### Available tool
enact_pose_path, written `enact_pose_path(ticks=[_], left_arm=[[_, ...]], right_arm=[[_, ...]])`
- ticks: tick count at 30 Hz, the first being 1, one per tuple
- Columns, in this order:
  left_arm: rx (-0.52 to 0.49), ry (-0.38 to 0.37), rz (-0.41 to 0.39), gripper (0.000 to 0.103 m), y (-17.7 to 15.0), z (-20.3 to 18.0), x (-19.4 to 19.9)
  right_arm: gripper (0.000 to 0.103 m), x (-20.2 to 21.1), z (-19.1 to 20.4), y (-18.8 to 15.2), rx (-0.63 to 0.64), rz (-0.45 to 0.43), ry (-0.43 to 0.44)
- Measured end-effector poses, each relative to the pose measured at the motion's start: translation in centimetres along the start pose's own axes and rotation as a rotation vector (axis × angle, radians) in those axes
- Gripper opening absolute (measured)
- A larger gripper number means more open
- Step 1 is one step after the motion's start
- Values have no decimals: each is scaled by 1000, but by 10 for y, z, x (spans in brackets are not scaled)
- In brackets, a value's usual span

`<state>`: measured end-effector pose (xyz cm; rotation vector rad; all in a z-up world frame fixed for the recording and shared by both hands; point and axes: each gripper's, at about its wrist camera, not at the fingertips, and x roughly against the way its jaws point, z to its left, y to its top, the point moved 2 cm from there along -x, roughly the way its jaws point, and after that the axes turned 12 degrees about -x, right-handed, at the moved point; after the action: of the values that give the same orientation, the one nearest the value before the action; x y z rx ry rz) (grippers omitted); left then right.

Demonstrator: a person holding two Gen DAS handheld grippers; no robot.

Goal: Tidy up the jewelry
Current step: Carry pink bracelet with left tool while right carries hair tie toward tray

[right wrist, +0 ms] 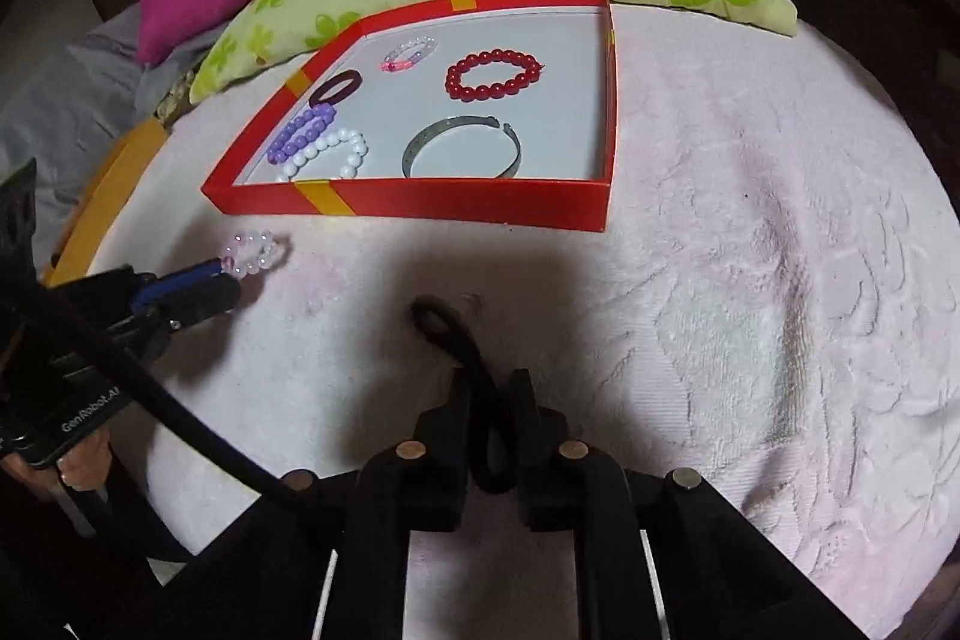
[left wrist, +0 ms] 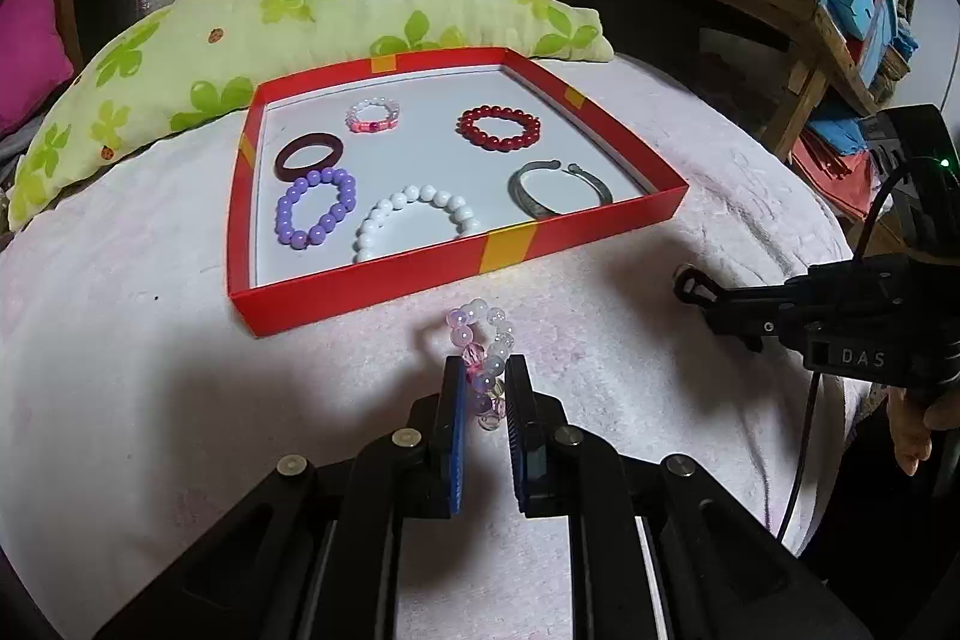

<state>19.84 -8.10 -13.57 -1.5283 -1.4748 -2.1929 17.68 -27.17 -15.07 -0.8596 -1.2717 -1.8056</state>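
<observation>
1. Left wrist view: the left gripper (left wrist: 485, 382) is nearly closed, its blue-faced pads pinching a pale pink and clear bead bracelet (left wrist: 483, 340) by its near end. The rest of the loop sticks out toward 12 o'clock, just over the fuzzy pink blanket (left wrist: 150, 340).

2. The red cardboard box (left wrist: 384, 283) lies at 12 o'clock from that gripper. On its white floor are:
   - a glossy white bead bracelet (left wrist: 414, 220), nearest;
   - a purple bead bracelet (left wrist: 316, 207) at 10 o'clock of it;
   - a smooth dark red bangle (left wrist: 309, 154) beyond the purple one;
   - an open grey metal cuff (left wrist: 558, 187) to the right;
   - a round-beaded red bracelet (left wrist: 498, 129);
   - a small pink and clear bracelet (left wrist: 372, 115) at the far side.

3. Right wrist view: the right gripper (right wrist: 493, 400) is closed to a narrow gap on a thin black looped band (right wrist: 462, 340), which looks soft like elastic cord. The band's free end curls toward 11 o'clock over the blanket.

4. The same box (right wrist: 480, 208) sits at 12 o'clock. The left gripper (right wrist: 231, 277) with its bracelet shows at 9 o'clock.

5. Step in hand, as I judge it: both pieces are picked up and await placing in the box.

6. The next move calls for carrying each over the near wall and letting go above bare floor. The free centre and right corner look the best spots.
</observation>
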Motion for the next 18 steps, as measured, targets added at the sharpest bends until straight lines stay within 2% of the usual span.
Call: enact_pose_path(ticks=[2,5,11,14,18], left_arm=[[2,5,-8,13,1,1,2],[1,1,-33,13,5,2,8],[12,6,-75,13,15,4,19],[24,11,-102,13,21,8,26],[43,16,-145,13,33,13,36]], right_arm=[[10,3,-3,2,-24,-9,27],[10,15,-5,8,-84,-26,147],[10,29,-4,16,-167,-64,314],[10,37,-1,19,-195,-96,359],[10,42,8,28,-216,-145,376]])
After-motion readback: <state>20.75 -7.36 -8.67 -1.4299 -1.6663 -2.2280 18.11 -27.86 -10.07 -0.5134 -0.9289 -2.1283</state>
